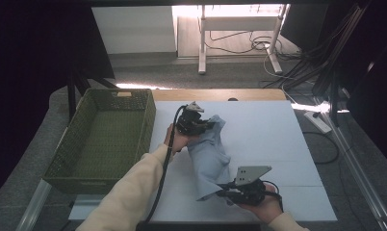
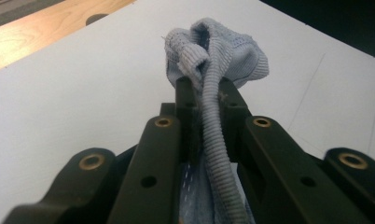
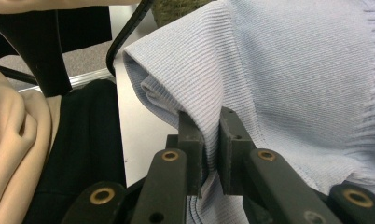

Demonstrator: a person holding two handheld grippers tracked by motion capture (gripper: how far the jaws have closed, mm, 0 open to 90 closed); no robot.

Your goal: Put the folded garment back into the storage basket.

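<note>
pale blue knit garment (image 1: 208, 156), judged soft, light, floppy: left gripper (image 2: 205, 91) fingers clamp its ribbed edge, right gripper (image 3: 212, 123) fingers pinch a fold.

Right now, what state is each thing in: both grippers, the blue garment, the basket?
left gripper: shut on the ribbed edge of the garment.
right gripper: shut on a fold of the garment.
garment: light blue knit, bunched, stretched between both grippers over the white table.
basket: green woven, upright, empty, left of the table.
</note>
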